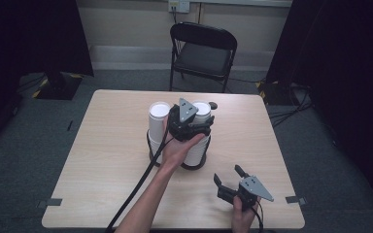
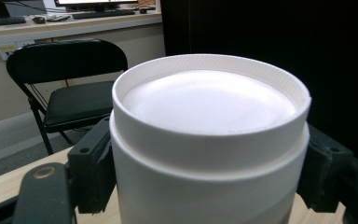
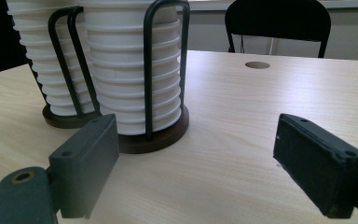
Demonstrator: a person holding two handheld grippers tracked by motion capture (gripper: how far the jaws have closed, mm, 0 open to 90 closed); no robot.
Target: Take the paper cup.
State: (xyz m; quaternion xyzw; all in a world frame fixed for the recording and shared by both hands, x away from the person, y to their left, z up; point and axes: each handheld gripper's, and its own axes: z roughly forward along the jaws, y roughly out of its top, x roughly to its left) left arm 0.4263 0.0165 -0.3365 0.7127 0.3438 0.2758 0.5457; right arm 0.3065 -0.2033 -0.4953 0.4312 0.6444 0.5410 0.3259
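Two stacks of white cups stand side by side in the middle of the table (image 1: 102, 160), each in a dark round holder with black wire loops rising around it. My left gripper (image 1: 190, 119) is up at the top of the right-hand stack (image 1: 202, 110), and its jaws are closed on the topmost cup (image 2: 209, 140): in the left gripper view the pads press against the cup's wall on both sides, just under its ridged rim. That cup sits upside down, its flat bottom facing up. The left-hand stack (image 1: 159, 116) stands just beside it, untouched.

My right gripper (image 1: 230, 175) rests low near the table's near right corner, well apart from the stacks. Its jaws stand wide with nothing between them; in the right gripper view bare tabletop shows between the two pads, with the holders (image 3: 156, 137) beyond them.

A black folding chair (image 1: 201, 53) stands behind the far edge of the table.
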